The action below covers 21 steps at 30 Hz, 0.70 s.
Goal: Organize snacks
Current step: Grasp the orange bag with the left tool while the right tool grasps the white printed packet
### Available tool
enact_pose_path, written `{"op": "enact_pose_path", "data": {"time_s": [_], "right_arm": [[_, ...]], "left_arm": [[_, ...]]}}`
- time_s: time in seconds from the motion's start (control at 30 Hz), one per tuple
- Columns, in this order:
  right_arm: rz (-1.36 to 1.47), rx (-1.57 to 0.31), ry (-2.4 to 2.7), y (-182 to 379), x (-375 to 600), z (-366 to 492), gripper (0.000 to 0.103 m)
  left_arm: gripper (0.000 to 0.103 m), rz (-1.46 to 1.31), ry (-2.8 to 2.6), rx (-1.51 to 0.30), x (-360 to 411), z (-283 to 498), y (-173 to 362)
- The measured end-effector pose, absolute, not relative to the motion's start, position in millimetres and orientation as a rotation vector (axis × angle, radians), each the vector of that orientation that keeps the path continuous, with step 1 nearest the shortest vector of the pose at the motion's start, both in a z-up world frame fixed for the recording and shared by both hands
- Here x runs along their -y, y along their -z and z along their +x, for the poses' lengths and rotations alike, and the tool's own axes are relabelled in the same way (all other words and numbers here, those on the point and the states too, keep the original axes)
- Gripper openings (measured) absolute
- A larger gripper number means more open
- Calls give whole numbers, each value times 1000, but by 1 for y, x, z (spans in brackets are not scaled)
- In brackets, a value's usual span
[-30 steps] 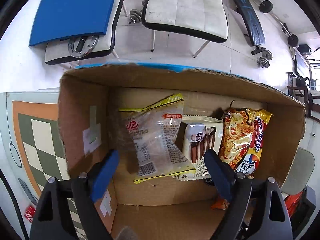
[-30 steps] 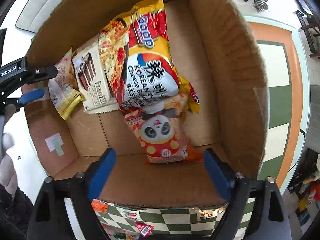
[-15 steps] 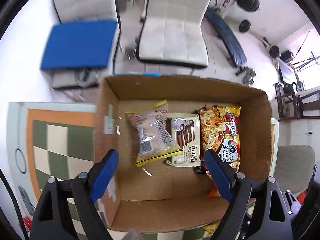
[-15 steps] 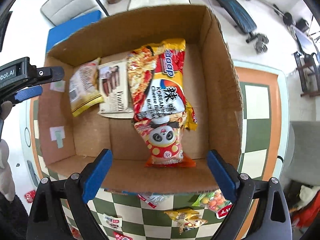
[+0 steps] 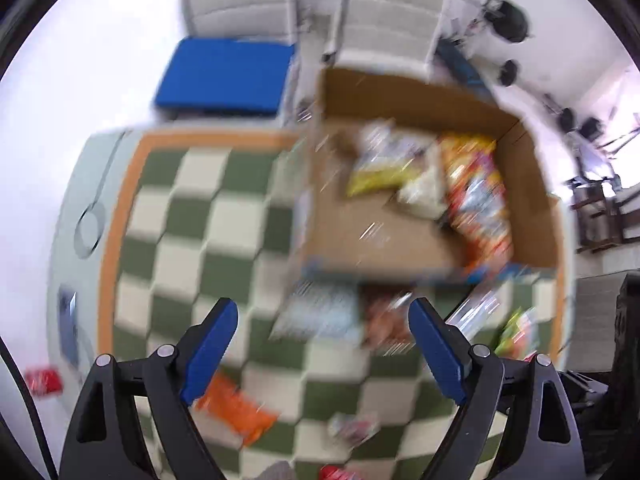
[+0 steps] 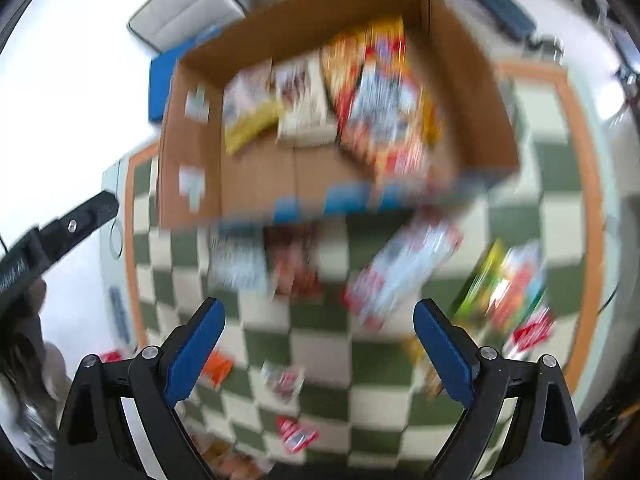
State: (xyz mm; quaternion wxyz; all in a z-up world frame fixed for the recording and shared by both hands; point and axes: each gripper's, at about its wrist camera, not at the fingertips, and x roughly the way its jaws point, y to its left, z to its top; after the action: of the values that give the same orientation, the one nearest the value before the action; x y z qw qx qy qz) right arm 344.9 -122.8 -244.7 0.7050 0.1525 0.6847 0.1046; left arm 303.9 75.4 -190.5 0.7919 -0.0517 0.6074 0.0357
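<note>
Both views are motion-blurred. An open cardboard box stands on the green-and-cream checkered table. Inside lie a yellow-edged clear packet, a white wafer packet and a red-and-yellow noodle bag. Loose snacks lie in front of the box: a pale packet, a dark red one, a long white-and-red one, a green bag and an orange packet. My left gripper and right gripper hang open and empty above these loose snacks.
Two white chairs and a blue cushion stand beyond the table, with dumbbells on the floor. Small red packets lie near the table's front. The left gripper's body shows at the right wrist view's left edge.
Both grippers have pulled up and back from over the box, so the checkered table and loose snacks in front of it now show. The right jaws stand slightly wider.
</note>
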Motion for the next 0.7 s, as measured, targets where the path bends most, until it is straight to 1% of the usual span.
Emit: {"op": "enact_pose_path", "data": {"time_s": [0.2,0.3,0.5,0.7], "right_arm": [[414,-1701,-303,310,85,281,97],[440,-1764,-322,339,63,261,97],[377,-1804,-312,377,18,248,96],[352,-1843,-276,403,-2,240,87]], "left_arm": [[88,-198,-206,-1462,-120,219,252],[88,-261,-260,-1531,-142,195,282],[88,-382,-312,-1615,-174,178,326],[88,-481,-312,-1680,-185,179,359]]}}
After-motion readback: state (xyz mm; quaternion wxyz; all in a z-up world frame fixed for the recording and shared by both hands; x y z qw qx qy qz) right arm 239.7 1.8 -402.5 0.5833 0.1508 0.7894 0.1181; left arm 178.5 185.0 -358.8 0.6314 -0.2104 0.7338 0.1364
